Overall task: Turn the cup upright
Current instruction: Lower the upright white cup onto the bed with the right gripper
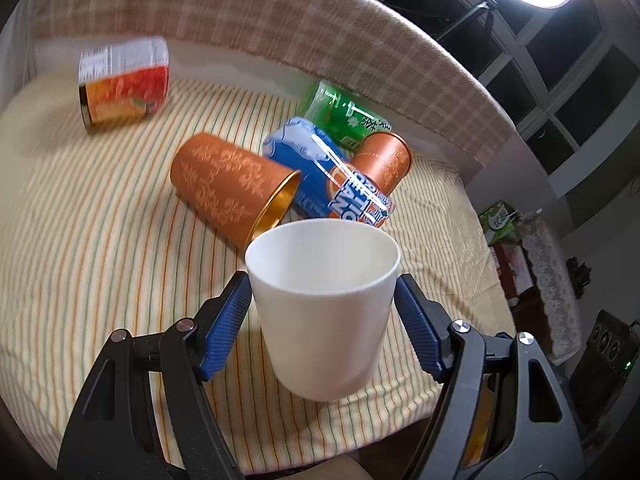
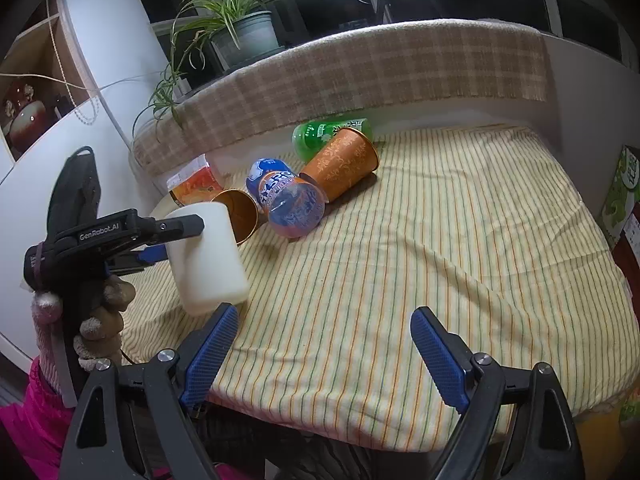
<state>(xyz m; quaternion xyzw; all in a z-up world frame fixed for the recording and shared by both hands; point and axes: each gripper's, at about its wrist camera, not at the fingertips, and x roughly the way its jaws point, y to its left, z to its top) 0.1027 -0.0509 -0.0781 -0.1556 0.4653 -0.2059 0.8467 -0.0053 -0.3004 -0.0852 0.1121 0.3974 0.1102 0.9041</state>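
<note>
Striped yellow cloth (image 1: 80, 260) is seen covering the table, backed by a plaid-covered ledge (image 1: 248, 20).

Left wrist view: a white cup (image 1: 324, 304) is pinched between the blue pads of the left gripper (image 1: 323, 284), mouth uppermost, held above the cloth. Beyond it are listed two orange cups (image 1: 228, 184) on their sides, a blue can (image 1: 320, 168), a green can (image 1: 344, 116) and a red-orange can (image 1: 120, 84).

Right wrist view: the right gripper (image 2: 324, 320) is held spread, nothing between its fingers. At left, the cup (image 2: 208, 256) is seen tilted in the left gripper (image 2: 172, 240).

White cup (image 1: 324, 304); yellow striped tablecloth (image 1: 100, 240); blue gripper pads (image 1: 224, 328).
</note>
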